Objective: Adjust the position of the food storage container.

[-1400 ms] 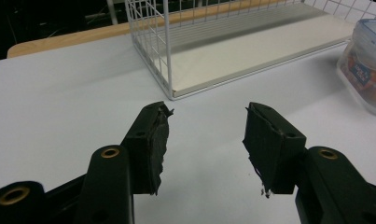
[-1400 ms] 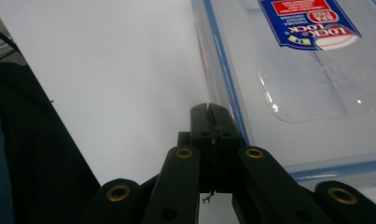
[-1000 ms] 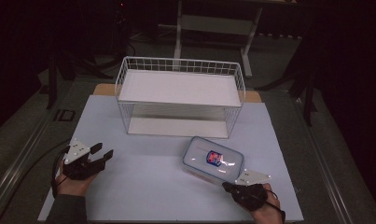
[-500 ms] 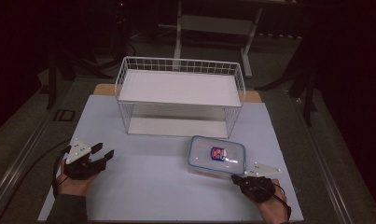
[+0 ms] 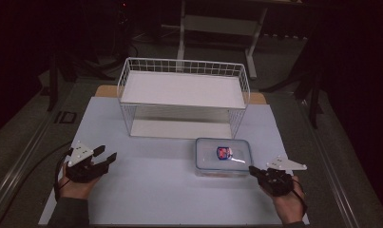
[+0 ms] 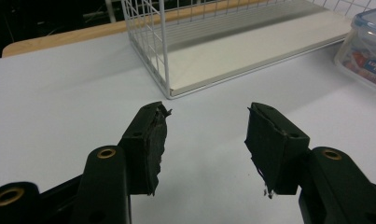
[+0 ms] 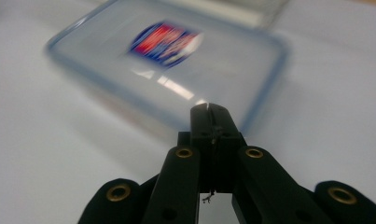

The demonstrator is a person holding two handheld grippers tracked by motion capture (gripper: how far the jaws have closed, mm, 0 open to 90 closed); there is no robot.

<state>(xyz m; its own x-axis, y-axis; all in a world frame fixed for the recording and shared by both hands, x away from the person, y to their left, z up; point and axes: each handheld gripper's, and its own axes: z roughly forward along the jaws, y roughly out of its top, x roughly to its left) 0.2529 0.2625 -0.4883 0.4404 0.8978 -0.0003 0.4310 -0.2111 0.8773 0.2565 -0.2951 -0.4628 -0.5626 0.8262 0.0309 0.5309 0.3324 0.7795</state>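
Note:
A clear plastic food container (image 5: 222, 156) with a blue-rimmed lid and a red and blue label lies flat on the white mat, in front of the wire rack. My right gripper (image 5: 251, 169) is shut with nothing between its jaws. Its tips (image 7: 209, 109) sit against the container's (image 7: 167, 60) near corner. My left gripper (image 5: 107, 153) rests at the left of the mat, far from the container (image 6: 365, 51). The left gripper (image 6: 206, 116) is open, its jaws have just been opening a little, and nothing is between them.
A white wire rack (image 5: 184, 95) with an upper and a lower shelf stands at the back of the mat (image 5: 170, 194); its corner post (image 6: 162, 46) is ahead of the left gripper. A wooden board edge shows behind the mat. Dark floor and table legs surround it.
The container has turned from a slanted lie to square with the mat's front edge. My right hand has moved to the right along with it. The left hand has kept still.

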